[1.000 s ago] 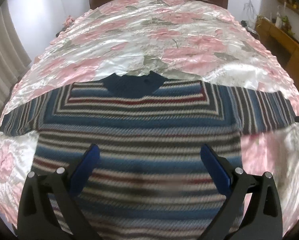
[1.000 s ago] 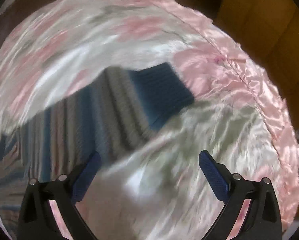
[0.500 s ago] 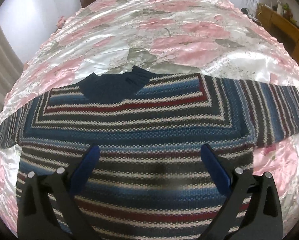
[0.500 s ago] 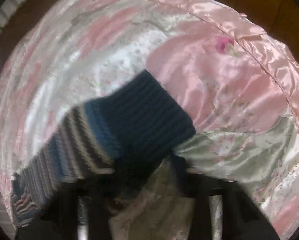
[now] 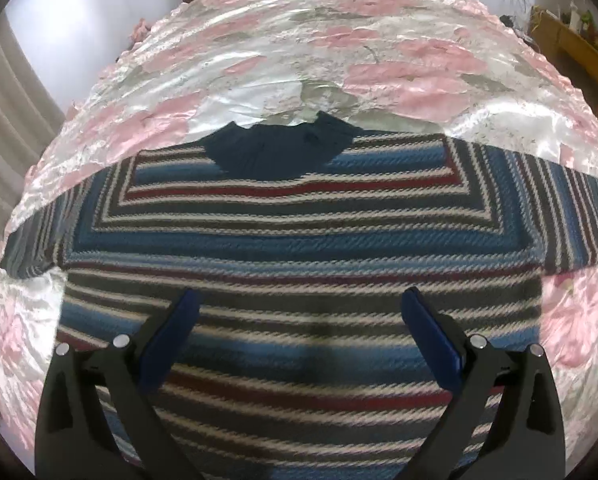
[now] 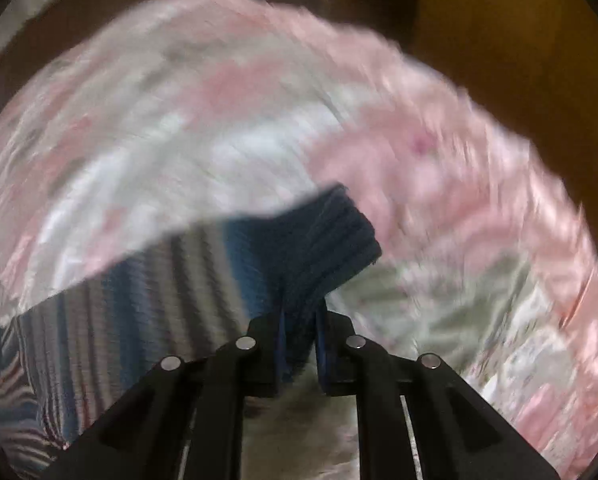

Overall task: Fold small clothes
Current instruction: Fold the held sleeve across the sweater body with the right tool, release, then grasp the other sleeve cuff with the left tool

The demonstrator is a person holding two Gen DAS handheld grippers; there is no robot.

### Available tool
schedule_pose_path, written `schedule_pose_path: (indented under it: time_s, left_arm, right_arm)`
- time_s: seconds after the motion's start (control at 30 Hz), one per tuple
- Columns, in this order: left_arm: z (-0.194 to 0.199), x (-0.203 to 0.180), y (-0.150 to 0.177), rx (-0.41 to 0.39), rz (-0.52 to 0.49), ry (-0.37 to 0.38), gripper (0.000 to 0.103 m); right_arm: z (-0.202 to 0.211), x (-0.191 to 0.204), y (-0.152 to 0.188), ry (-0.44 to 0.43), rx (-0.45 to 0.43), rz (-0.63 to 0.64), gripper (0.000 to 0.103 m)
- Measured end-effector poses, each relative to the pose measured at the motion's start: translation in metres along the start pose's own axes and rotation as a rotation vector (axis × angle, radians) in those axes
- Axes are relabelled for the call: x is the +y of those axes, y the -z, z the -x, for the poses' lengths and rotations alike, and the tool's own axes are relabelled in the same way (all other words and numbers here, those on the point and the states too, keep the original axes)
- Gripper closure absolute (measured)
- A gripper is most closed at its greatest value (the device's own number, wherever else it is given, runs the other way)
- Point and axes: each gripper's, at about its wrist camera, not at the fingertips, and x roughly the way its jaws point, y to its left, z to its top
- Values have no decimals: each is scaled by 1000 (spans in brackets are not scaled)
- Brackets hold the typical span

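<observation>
Right gripper is clamped on the dark ribbed cuff of the striped blue, red and cream knitted sweater, which lies flat on the pink floral satin bedspread. Left gripper is held spread above the sweater's body, grasping nothing. The knit is judged soft, limp and light; cuffs and hem are the firmest holds. Slippage over the satin seems likely, though blur limits certainty. Bare bedspread is seen beyond the sweater's collar.
</observation>
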Motion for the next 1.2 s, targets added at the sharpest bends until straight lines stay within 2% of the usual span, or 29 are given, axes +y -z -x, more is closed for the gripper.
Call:
schedule_pose_path:
  time_s: [0.1,0.23,0.33,0.43,0.53,0.67,0.7,0.77,0.8,0.83,0.97,1.07,1.2]
  left_arm:
    - [-1,18,-2,7,19,2,3]
    - [-7,41,-2,39,75,24,3]
    - [-9,53,0,41,86,14,3]
    - [-12,66,2,43,85,22,3]
    - [-17,74,3,42,75,49,3]
    - [-23,83,8,38,85,92,3]
    - [-24,85,9,33,87,94,3]
    - [-25,88,10,15,92,92,3]
    - [-26,89,10,15,96,99,3]
    - [-27,90,10,20,100,106,3]
    - [-34,87,7,68,140,179,3]
    - [-33,67,-2,86,145,241,3]
    - [-37,19,-17,114,106,317,3]
  right_arm:
    - [41,49,-1,-91,-82,100,91]
    - [68,128,15,-183,-97,238,91]
    - [74,204,44,-266,-61,339,91]
    - [75,263,73,-360,-15,411,91]
    - [74,317,105,-400,28,470,91]
    - [62,364,142,-400,73,551,91]
    - [59,370,148,-410,91,560,89]
    - [50,381,162,-449,146,572,79]
    - [48,381,165,-465,165,572,74]
    - [50,378,167,-493,177,565,64]
    - [71,348,155,-585,148,486,54]
    - [84,307,141,-549,99,407,53]
    - [88,264,127,-479,60,394,53]
